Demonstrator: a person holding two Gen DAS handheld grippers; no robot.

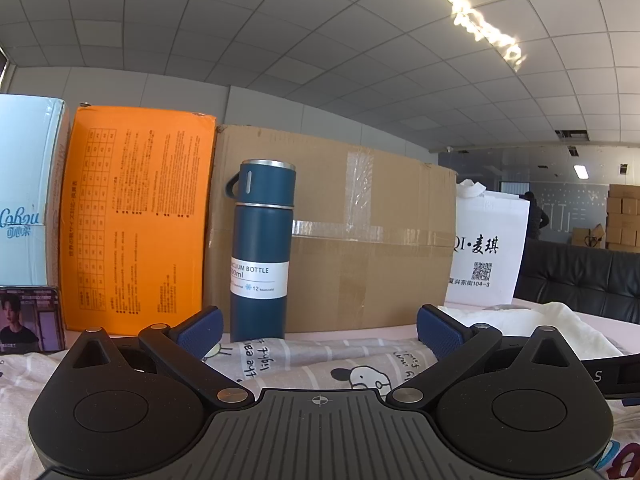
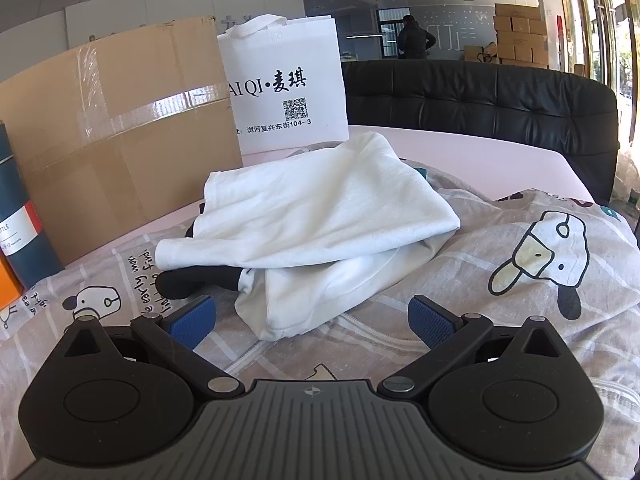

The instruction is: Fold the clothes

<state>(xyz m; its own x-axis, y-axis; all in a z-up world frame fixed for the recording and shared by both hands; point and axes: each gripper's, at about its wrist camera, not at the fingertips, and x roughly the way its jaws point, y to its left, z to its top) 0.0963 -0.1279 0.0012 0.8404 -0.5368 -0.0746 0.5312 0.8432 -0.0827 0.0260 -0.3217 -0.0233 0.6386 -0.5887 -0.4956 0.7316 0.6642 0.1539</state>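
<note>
A white garment (image 2: 320,216) lies loosely bunched on a grey cartoon-print sheet (image 2: 520,280), with a black part (image 2: 192,280) poking out at its left edge. My right gripper (image 2: 310,322) is open just in front of the garment's near hem, nothing between its blue pads (image 2: 434,322). My left gripper (image 1: 318,334) is open too, low over the same sheet (image 1: 320,360), pointing at a blue vacuum bottle (image 1: 262,252). The white garment (image 1: 560,328) shows at the right in the left wrist view.
Along the back stand a large cardboard box (image 1: 360,232), an orange box (image 1: 136,216), a pale blue box (image 1: 24,192) and a white tote bag (image 2: 286,84). A phone (image 1: 30,320) lies at the left. A black sofa (image 2: 480,100) borders the pink table (image 2: 480,148).
</note>
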